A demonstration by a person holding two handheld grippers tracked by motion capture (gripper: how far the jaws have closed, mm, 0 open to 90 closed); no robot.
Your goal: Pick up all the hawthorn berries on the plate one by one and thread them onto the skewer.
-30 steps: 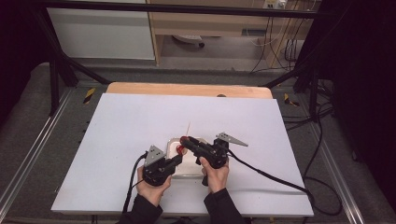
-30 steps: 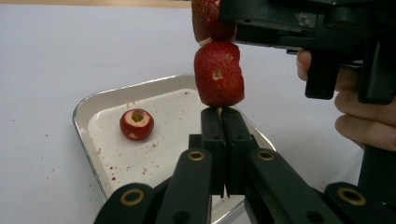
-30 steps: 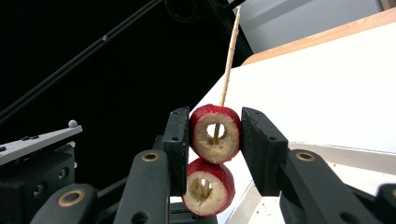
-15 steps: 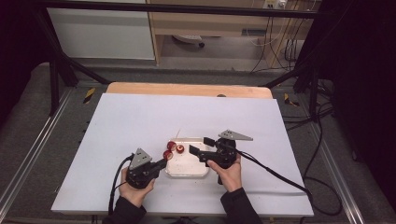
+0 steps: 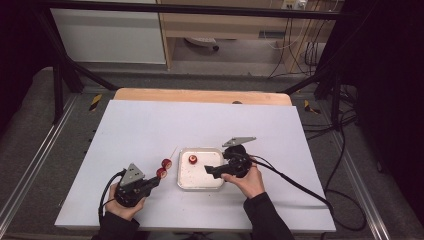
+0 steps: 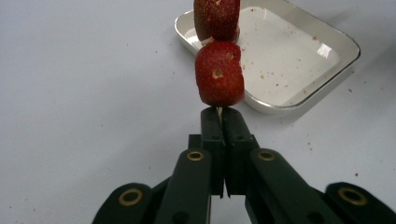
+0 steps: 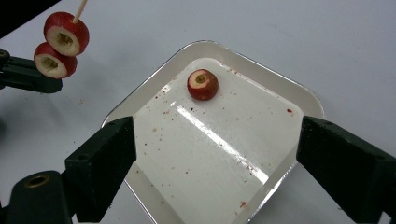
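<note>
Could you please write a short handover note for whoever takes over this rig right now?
Left gripper: shut on the thin wooden skewer, held left of the tray above the white table.
Right gripper: jaws have just been opening and stand wide, nothing between them, over the near part of the white tray.
Done: two red fruit pieces sit threaded on the skewer, one behind the other.
Left: one loose red fruit piece lies in the tray, hollow side up. Likely next step is to pick it up with the right gripper and push it onto the skewer's free tip.
</note>
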